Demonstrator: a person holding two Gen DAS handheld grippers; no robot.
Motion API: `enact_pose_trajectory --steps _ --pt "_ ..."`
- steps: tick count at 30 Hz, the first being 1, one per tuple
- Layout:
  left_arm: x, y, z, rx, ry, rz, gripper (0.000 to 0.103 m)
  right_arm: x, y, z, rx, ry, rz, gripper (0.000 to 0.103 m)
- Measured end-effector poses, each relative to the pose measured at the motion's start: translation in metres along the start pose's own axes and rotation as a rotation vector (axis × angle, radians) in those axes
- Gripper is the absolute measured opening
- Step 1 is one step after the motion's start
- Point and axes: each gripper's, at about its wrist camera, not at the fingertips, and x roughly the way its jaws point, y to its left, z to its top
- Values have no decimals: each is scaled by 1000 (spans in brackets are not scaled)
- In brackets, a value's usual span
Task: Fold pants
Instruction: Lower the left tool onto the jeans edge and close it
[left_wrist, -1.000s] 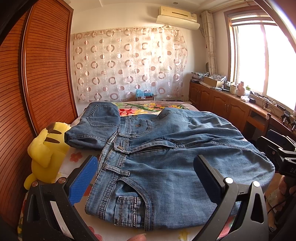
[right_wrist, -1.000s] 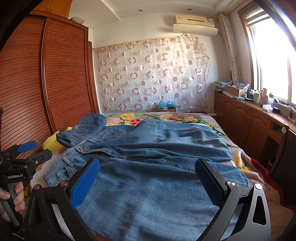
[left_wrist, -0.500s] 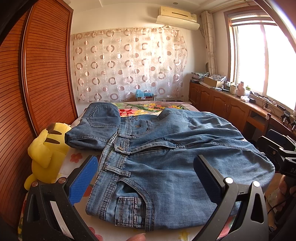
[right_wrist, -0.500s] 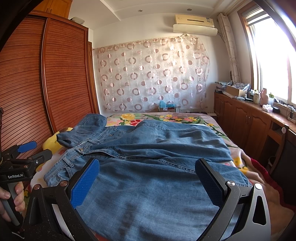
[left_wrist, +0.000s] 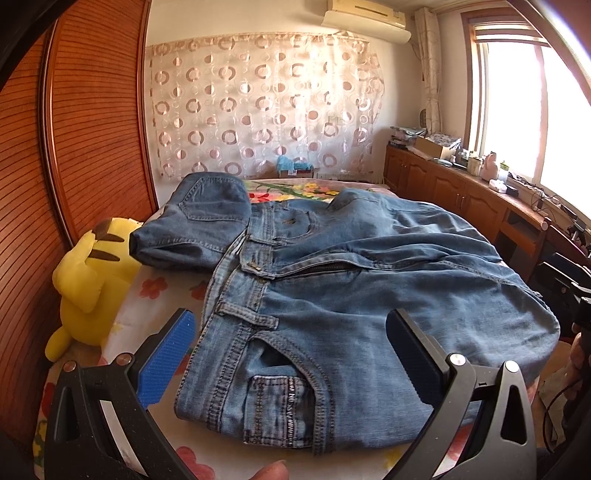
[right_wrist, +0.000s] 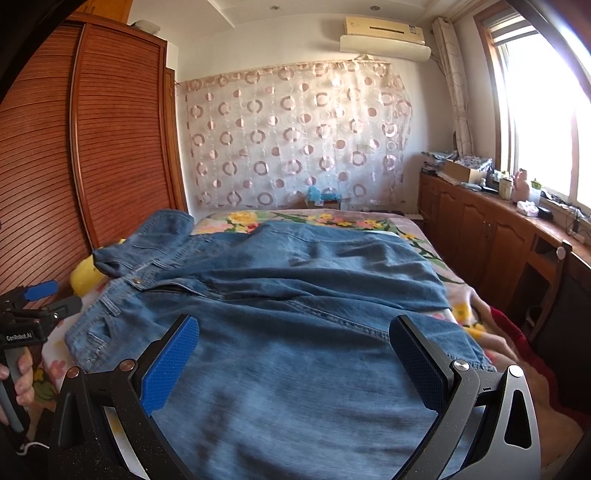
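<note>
The jeans (left_wrist: 351, 306) are lying spread across the floral bed (left_wrist: 162, 291), their waistband beside the yellow plush toy (left_wrist: 88, 280). Both the left gripper (left_wrist: 288, 354) and right gripper (right_wrist: 291, 354) are hovering released, grasping nothing. A pinch catching only the top denim layer risks dragging the pile crooked.

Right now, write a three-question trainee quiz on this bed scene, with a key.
1. True or false: the left gripper is shut on the jeans.
2. Which thing lies beside the jeans' waistband end? A) a yellow plush toy B) a laundry basket C) a pillow
3. Fill in: the right gripper has its blue-padded fingers ____ above the denim.

Key:
1. False. Its fingers stand wide apart and grip nothing.
2. A. It sits by the wooden wardrobe, touching the folded-over part of the jeans.
3. Open.
</note>
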Motion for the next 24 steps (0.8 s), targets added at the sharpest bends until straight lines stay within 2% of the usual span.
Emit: enact_pose_trajectory --steps 12,20,24 --pt "5 37 -5 -49 1 41 103 7 -3 -1 -18 72 -5 103" --pt "15 59 -15 -54 41 64 103 9 -3 0 -46 127 12 103" --pt "23 70 -30 -58 93 56 103 12 -8 -3 -56 172 21 103"
